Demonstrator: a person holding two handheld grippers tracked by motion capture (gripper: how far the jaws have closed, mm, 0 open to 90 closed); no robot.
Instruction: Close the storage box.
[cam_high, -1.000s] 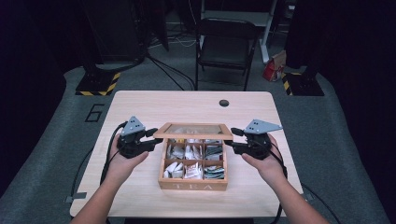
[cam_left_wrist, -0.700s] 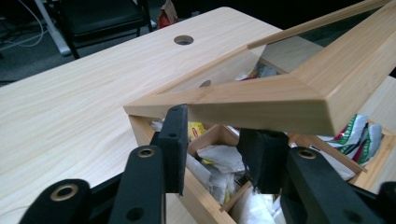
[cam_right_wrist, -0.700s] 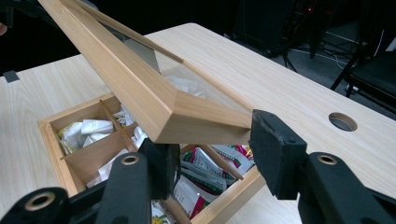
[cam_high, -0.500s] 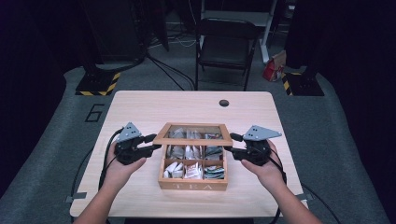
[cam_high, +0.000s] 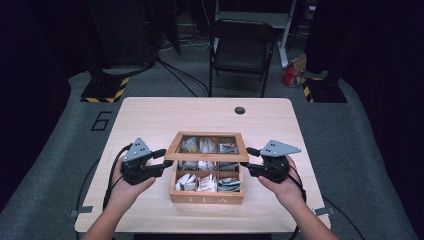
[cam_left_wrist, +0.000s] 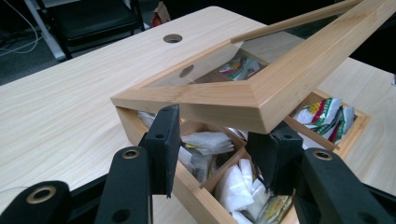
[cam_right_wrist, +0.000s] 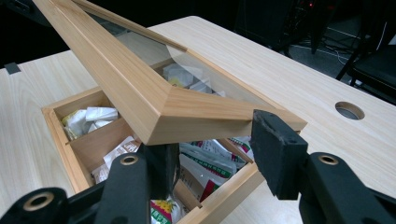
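A pale wooden tabletop (cam_high: 150, 120) on grey carpet in a dark room with a folding chair (cam_high: 242, 47) behind carries, near its front edge, a wooden tea box (cam_high: 207, 192) of sachets, its glass-paned lid (cam_high: 207, 150) half raised, cornered by the left gripper (cam_high: 162, 161), just widening, and the right gripper (cam_high: 250, 159), both jaws parted.

Light wooden table (cam_high: 150, 117) with round cable hole (cam_high: 240, 110), wooden tea box (cam_high: 207, 196) resting near its front edge
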